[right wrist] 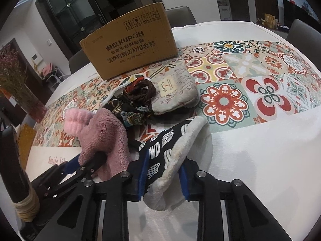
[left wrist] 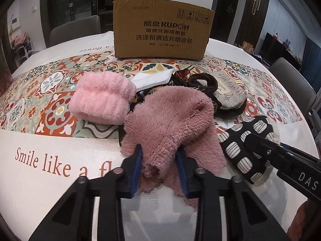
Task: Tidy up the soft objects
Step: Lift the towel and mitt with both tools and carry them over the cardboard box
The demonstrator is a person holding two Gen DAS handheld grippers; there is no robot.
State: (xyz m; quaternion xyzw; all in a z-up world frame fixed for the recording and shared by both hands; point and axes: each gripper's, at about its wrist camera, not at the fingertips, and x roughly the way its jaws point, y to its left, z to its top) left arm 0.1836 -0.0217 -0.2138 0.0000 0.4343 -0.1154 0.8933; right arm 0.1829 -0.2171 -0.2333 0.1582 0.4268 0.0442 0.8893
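My left gripper is shut on the near edge of a dusty-pink fluffy towel, which bunches up between the blue pads. The right wrist view shows this gripper at the lower left, on the same towel. My right gripper is shut on a black mitt with white striped ovals and a white lining. It enters the left wrist view from the right, on the mitt. A light pink plush piece lies left of the towel.
An open cardboard box stands at the back of the round table with its patterned cloth. In front of it lie a grey pouch, a brown cord, a dark scarf and a white cloth. A vase of dried flowers stands far left.
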